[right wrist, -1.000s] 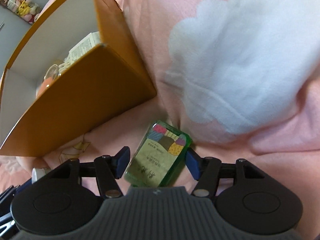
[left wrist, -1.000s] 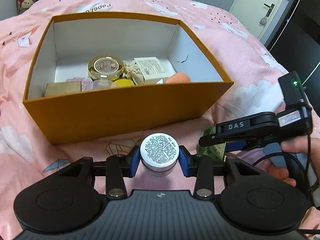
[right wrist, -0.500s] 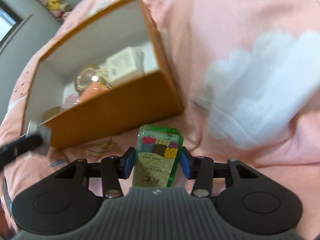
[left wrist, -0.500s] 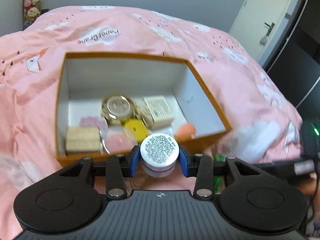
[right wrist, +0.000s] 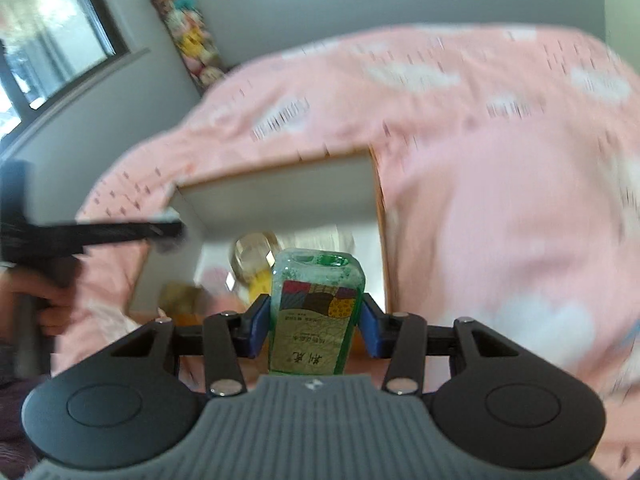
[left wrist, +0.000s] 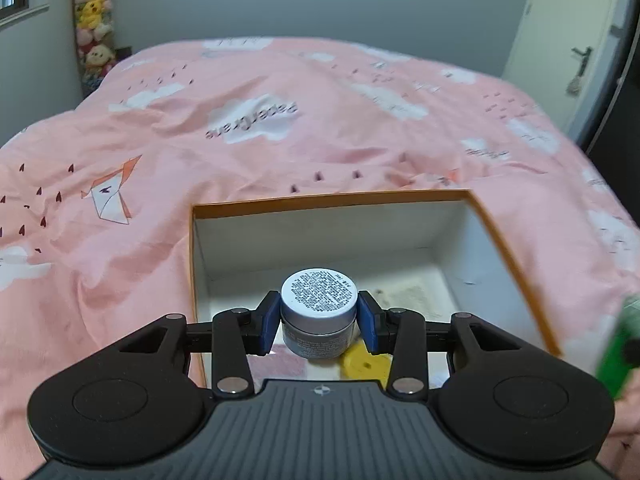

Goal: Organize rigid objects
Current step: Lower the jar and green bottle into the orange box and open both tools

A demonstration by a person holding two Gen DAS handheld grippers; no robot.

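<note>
My left gripper (left wrist: 319, 322) is shut on a small silver jar (left wrist: 319, 312) with a printed label on its lid, and holds it above the open orange box (left wrist: 332, 200). My right gripper (right wrist: 314, 322) is shut on a green bottle (right wrist: 314, 312) with a patchwork label, held upright over the near edge of the same box (right wrist: 378, 216). The bottle also shows blurred at the right edge of the left wrist view (left wrist: 618, 352). The left gripper shows as a dark blurred bar in the right wrist view (right wrist: 92, 232).
The box lies on a pink cloud-print bedcover (left wrist: 248, 128). Inside it are a yellow item (left wrist: 366, 362), a printed white carton (left wrist: 412, 298) and a round glass jar (right wrist: 250, 252). Plush toys (left wrist: 94, 24) hang in the far corner. A door (left wrist: 576, 40) is at the right.
Both grippers have risen from the bedcover in front of the box and moved forward over it, carrying the jar and the bottle. The right gripper closed on the bottle and lifted it.
</note>
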